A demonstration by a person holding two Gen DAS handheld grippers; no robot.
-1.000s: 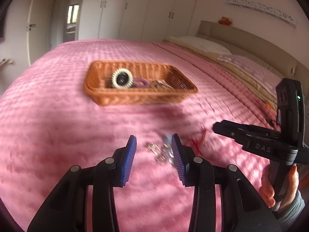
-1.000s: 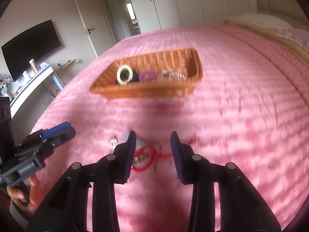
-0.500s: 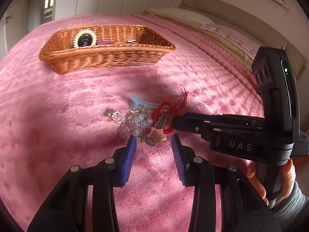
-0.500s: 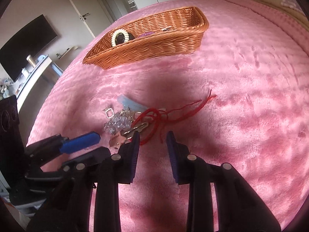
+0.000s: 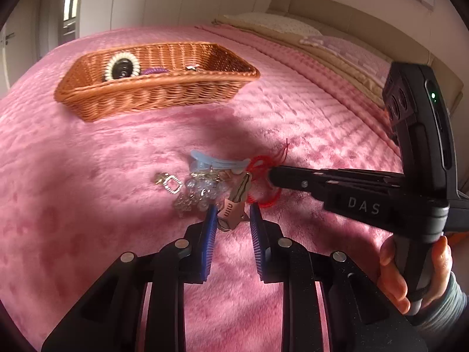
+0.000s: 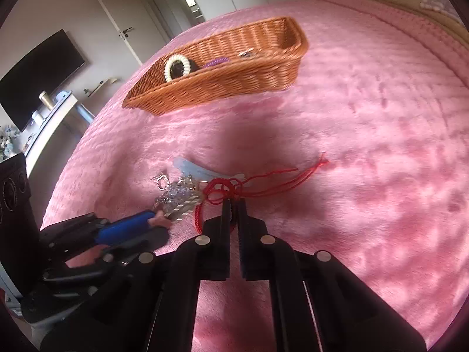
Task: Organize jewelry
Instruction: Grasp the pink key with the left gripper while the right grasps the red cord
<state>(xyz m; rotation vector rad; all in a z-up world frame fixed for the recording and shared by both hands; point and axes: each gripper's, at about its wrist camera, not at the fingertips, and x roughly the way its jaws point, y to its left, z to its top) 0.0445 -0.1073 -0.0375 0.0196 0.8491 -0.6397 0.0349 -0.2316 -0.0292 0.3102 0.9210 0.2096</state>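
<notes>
A tangle of jewelry lies on the pink bedspread: a light blue hair clip (image 5: pixel 215 162), clear beads and silver charms (image 5: pixel 202 189), a pink star-shaped clip (image 5: pixel 233 209) and a red cord bracelet (image 6: pixel 234 187). My left gripper (image 5: pixel 233 214) is partly open with the pink clip between its blue pads. My right gripper (image 6: pixel 233 205) is shut on the red cord; it reaches in from the right in the left wrist view (image 5: pixel 272 173). A wicker basket (image 5: pixel 152 94) behind holds a white bead bracelet (image 5: pixel 121 67) and a purple hair tie (image 5: pixel 155 71).
The basket also shows in the right wrist view (image 6: pixel 222 79). Pillows (image 5: pixel 272 23) and a headboard lie at the far right. A TV (image 6: pixel 41 73) and a white shelf stand past the bed's left edge. Wardrobe doors line the back wall.
Both grippers have dropped onto the pile. The right gripper closed on the red cord. The left gripper's pads narrowed around the pink clip.
</notes>
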